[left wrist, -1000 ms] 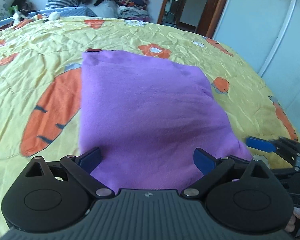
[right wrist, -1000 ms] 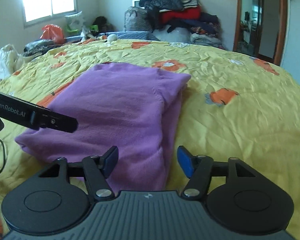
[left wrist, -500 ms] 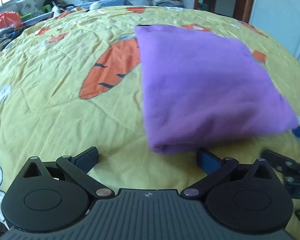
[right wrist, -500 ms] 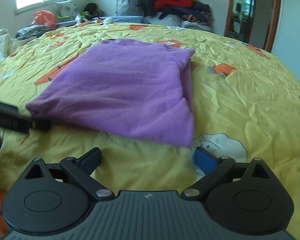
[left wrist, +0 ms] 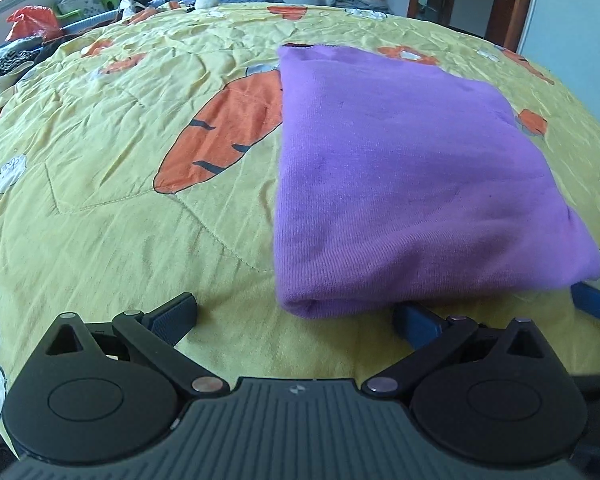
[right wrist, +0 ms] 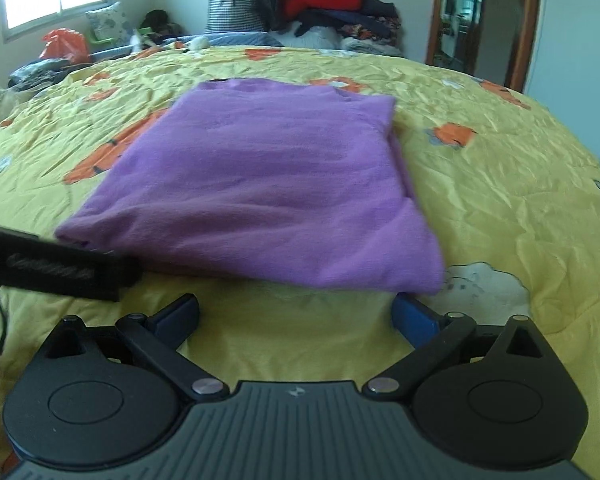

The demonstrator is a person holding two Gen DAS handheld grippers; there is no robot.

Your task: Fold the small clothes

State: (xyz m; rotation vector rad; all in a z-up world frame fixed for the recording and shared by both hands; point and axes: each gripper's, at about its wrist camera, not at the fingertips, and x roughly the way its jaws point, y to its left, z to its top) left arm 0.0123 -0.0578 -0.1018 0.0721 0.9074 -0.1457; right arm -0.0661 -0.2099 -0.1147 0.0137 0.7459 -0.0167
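Both grippers (left wrist: 294,316) (right wrist: 296,314) now off sweater (left wrist: 400,168)

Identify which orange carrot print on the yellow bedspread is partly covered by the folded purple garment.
The large orange carrot print with black dashes; the folded purple knit garment overlaps its top end, while smaller prints lie clear.

Both wrist views low, close, angled down the bed, sharing the purple garment (left wrist: 400,184), near edge
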